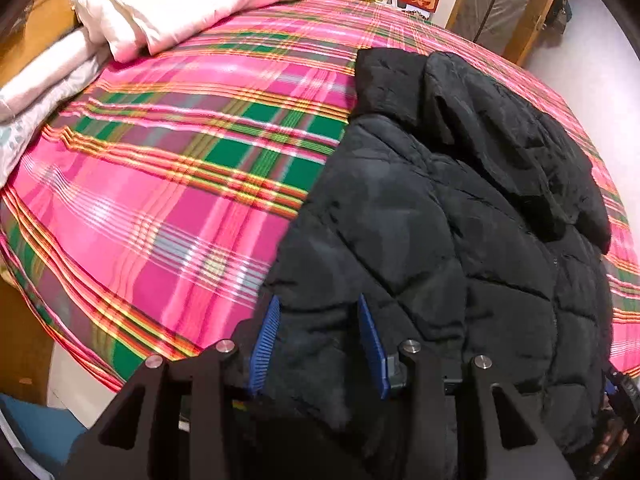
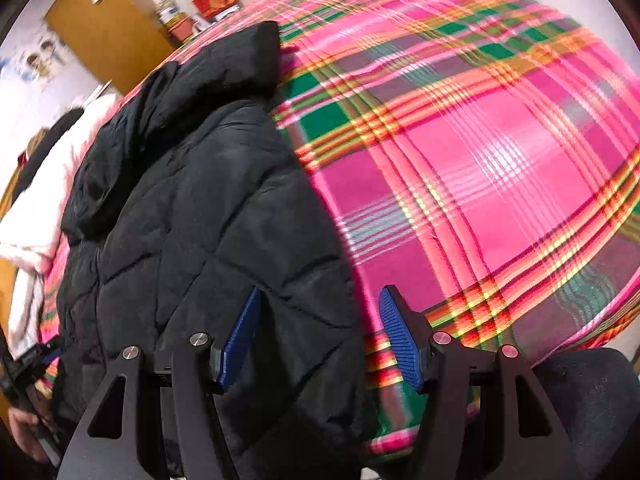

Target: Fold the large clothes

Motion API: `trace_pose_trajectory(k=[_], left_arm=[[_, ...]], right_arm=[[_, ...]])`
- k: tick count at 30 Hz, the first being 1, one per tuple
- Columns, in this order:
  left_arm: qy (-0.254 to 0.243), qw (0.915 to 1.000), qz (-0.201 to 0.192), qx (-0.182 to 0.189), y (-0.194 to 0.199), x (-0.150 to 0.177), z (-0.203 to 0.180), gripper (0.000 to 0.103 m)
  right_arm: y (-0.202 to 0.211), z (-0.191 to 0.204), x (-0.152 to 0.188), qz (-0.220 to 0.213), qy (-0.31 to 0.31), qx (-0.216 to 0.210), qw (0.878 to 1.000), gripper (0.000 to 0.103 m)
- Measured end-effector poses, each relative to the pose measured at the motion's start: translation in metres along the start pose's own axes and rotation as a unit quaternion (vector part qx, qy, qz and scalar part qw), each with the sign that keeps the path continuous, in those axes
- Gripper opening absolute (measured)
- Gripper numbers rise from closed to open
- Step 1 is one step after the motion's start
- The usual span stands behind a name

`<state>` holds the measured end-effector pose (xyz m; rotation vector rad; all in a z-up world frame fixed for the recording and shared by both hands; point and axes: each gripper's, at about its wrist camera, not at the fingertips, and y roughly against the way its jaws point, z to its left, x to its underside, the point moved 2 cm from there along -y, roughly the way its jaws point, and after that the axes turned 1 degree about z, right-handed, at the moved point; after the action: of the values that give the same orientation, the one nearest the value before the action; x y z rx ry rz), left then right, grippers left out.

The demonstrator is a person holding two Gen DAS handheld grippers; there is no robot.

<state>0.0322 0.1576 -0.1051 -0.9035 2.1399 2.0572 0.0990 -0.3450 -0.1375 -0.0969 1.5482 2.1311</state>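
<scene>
Lying on the plaid bed [image 1: 168, 184], folded lengthwise into a long black strip, was the jacket [image 1: 440, 208], collar end toward twelve o'clock and hem at six, under both grippers. Stood part open, the left gripper [image 1: 318, 344], jaws straddling the jacket's left edge near the hem, pads seemingly not pressing. Stood wider, the right gripper [image 2: 320, 340], left pad over quilted fabric, right pad over bare sheet past the jacket's right edge; nothing pinched there either.

Judged risky: closing on only the top layer, since puffy fill hid the layers beneath, so the lower layers would stay behind and the fold would come undone. Likewise catching the sheet with the right pad, dragging plaid along. Slippery shell, likely to slide out of a shallow pinch.

Open sheet lay wide at nine o'clock in the left view and three o'clock in the right. Pale bedding [image 1: 180, 4] sat at eleven, well apart. Near edge of the bed close at six.
</scene>
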Motion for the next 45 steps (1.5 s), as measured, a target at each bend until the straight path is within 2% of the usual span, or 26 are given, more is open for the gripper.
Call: trace_pose_trajectory(k=[3, 6, 8, 11, 13, 14, 18, 22, 25, 28, 29, 30, 32, 34, 36, 40, 45], left_arm=[[-0.002, 0.9995, 0.030, 0.004, -0.011, 0.003, 0.002, 0.044], [-0.019, 0.9992, 0.034, -0.004, -0.013, 0.006, -0.004, 0.047], [-0.023, 0.9989, 0.039, -0.008, -0.016, 0.008, -0.005, 0.047], [-0.012, 0.9994, 0.029, -0.016, -0.013, 0.009, -0.002, 0.047], [-0.003, 0.9982, 0.005, -0.060, -0.006, 0.009, 0.001, 0.047], [0.002, 0.9977, -0.004, -0.068, -0.003, 0.009, 0.004, 0.047], [0.009, 0.9990, 0.029, -0.034, -0.013, 0.010, 0.005, 0.048], [0.031, 0.9985, 0.044, -0.007, -0.023, 0.011, 0.010, 0.059], [0.057, 0.9964, 0.060, 0.019, -0.031, 0.013, 0.017, 0.063], [0.068, 0.9946, 0.070, 0.036, -0.035, 0.015, 0.017, 0.063], [0.063, 0.9948, 0.071, 0.035, -0.035, 0.015, 0.016, 0.063], [0.057, 0.9951, 0.073, 0.035, -0.035, 0.015, 0.013, 0.060], [0.048, 0.9945, 0.078, 0.050, -0.035, 0.012, 0.008, 0.044], [0.037, 0.9941, 0.072, 0.072, -0.027, 0.011, 0.002, 0.024], [0.023, 0.9926, 0.054, 0.106, -0.012, 0.010, -0.007, 0.017], [-0.007, 0.9832, 0.009, 0.182, 0.029, 0.006, -0.023, 0.015], [-0.020, 0.9716, -0.025, 0.234, 0.070, -0.006, -0.025, 0.013]], right_arm=[[-0.002, 0.005, 0.001, 0.005, 0.012, 0.001, 1.000, 0.062], [-0.005, 0.017, 0.006, 0.019, 0.038, -0.011, 0.999, 0.062], [-0.006, 0.024, 0.008, 0.018, 0.059, 0.004, 0.998, 0.062], [-0.008, 0.023, 0.009, 0.022, 0.058, 0.002, 0.998, 0.064], [-0.008, 0.021, 0.008, 0.024, 0.054, -0.002, 0.998, 0.064], [-0.009, 0.022, 0.008, 0.024, 0.054, -0.002, 0.998, 0.064], [-0.011, 0.021, 0.008, 0.026, 0.055, -0.002, 0.998, 0.064], [-0.012, 0.023, 0.009, 0.029, 0.059, -0.001, 0.998, 0.064], [-0.013, 0.025, 0.008, 0.033, 0.061, -0.005, 0.998, 0.061], [-0.015, 0.026, 0.008, 0.041, 0.058, -0.017, 0.997, 0.052], [-0.015, 0.027, 0.008, 0.044, 0.060, -0.021, 0.997, 0.046], [-0.014, 0.028, 0.007, 0.045, 0.059, -0.028, 0.997, 0.038], [-0.010, 0.030, 0.007, 0.047, 0.058, -0.045, 0.996, 0.024], [-0.003, 0.035, 0.006, 0.046, 0.061, -0.060, 0.995, 0.018], [0.009, 0.040, 0.003, 0.042, 0.060, -0.085, 0.994, 0.015], [0.032, 0.050, -0.002, 0.033, 0.065, -0.131, 0.989, 0.014], [0.063, 0.057, -0.001, 0.024, 0.075, -0.170, 0.982, 0.013]])
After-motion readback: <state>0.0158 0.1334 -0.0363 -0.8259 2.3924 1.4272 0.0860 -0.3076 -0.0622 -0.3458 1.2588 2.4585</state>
